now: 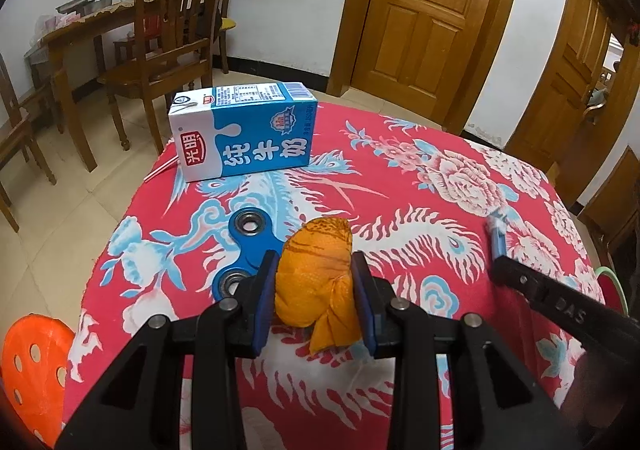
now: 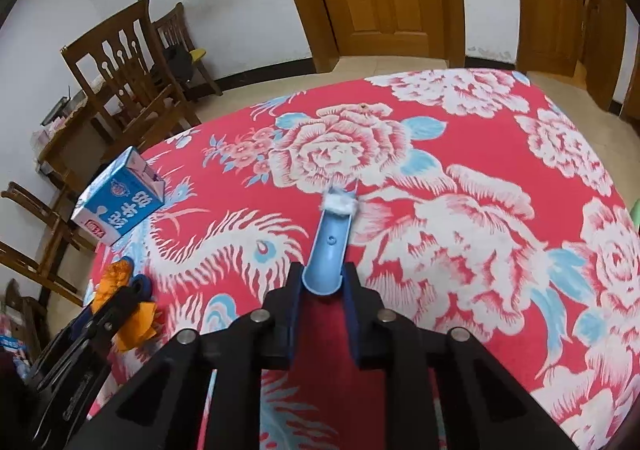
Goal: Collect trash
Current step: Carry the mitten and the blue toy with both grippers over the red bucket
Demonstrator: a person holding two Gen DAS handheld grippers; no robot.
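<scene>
My left gripper (image 1: 316, 282) is shut on an orange peel (image 1: 316, 270), held just above the red flowered tablecloth (image 1: 420, 186); the peel also shows in the right wrist view (image 2: 116, 286). My right gripper (image 2: 322, 282) is shut on a light blue plastic piece (image 2: 330, 250) with a white fluffy tip (image 2: 338, 204); it shows small in the left wrist view (image 1: 497, 234). A blue and white milk carton (image 1: 244, 134) lies on its side at the table's far left edge, also in the right wrist view (image 2: 120, 206).
A blue fidget spinner (image 1: 244, 246) lies under the left gripper. A straw (image 1: 160, 168) pokes out beside the carton. Wooden chairs (image 1: 168, 38) and a side table stand beyond, doors (image 1: 428, 10) behind. An orange stool (image 1: 32, 366) is at lower left.
</scene>
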